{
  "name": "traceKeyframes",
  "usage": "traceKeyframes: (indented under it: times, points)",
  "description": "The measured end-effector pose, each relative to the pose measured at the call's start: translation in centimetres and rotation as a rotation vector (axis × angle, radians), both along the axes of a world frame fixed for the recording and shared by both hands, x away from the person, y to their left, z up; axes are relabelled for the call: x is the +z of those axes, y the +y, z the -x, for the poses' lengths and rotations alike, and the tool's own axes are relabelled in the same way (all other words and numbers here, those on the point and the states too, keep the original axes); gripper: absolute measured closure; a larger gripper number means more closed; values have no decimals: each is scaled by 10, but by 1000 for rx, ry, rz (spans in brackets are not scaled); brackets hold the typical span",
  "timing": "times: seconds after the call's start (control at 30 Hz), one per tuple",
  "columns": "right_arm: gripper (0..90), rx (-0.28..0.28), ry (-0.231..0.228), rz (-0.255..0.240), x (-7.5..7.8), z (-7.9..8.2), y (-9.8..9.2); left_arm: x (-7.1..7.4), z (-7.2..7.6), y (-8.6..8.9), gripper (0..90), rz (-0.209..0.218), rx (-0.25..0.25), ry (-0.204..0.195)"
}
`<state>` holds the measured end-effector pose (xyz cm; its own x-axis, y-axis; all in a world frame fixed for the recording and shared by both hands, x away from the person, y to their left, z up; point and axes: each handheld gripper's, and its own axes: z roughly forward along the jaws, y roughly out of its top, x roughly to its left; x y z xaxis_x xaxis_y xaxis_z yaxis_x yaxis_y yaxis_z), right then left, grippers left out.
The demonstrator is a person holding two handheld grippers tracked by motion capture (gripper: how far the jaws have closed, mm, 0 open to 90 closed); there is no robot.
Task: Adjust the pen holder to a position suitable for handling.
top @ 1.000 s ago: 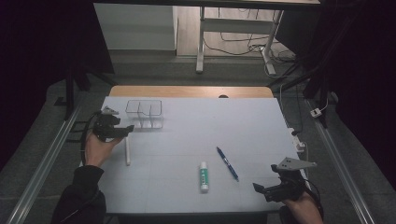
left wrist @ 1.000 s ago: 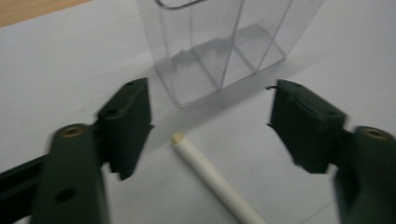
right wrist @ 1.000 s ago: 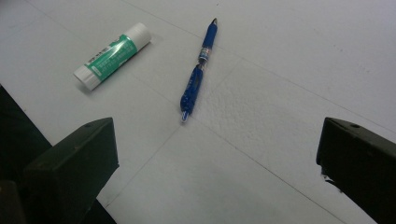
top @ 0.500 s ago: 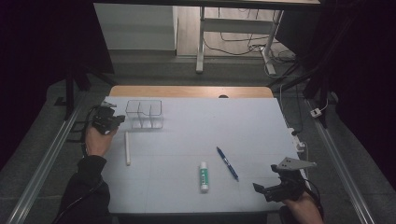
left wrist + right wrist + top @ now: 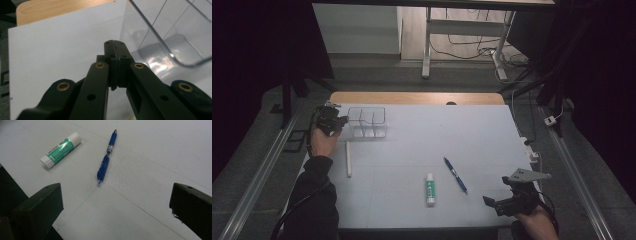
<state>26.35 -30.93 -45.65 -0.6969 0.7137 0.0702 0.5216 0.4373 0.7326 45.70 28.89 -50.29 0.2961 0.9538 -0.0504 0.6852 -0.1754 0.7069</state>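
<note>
High view, surface: the white surface [image 5: 412, 150] covers most of the frame, with a strip of bare wood along its far edge.
Clear organiser: a transparent divided box [image 5: 368, 122] stands near the far left corner of the surface; in the left gripper view its clear wall [image 5: 160, 32] rises just right of the jaws.
Left hand-held gripper: the left hand-held gripper [image 5: 343, 120] is held at the far left edge, tips just beside the box's left wall; whether they touch it cannot be told. In the left gripper view [image 5: 115, 53] the jaws are pressed together with nothing between them.
Right hand-held gripper: the right hand-held gripper [image 5: 490, 202] hovers at the near right corner, jaws spread wide and empty, the pen and glue stick ahead of them in the right gripper view [image 5: 116, 202].
White stick: a slim white rod [image 5: 348, 158] lies near the left edge, on the near side of the box.
Pen: a blue pen [image 5: 455, 175] lies right of centre towards the near edge.
Glue stick: a green-and-white glue stick [image 5: 430, 189] lies just left of the pen, apart from it.
</note>
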Motion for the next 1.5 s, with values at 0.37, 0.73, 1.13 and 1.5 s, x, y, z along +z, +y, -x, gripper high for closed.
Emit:
traceKeyframes:
  times: [0.37,0.73,1.13,1.5]
  points:
    - [0,5,4,1,0,0,0,-5,-7,-1,886,36,-13,-6]
    - [0,6,9,-6,1,-1,0,-2,-5,-16,886,34,-62,-6]
    - [0,20,-34,7,5,-5,7,0,-8,-37,886,45,-127,-11]
    - [0,78,-71,-4,8,-21,29,3,-6,-53,886,37,-166,-1]
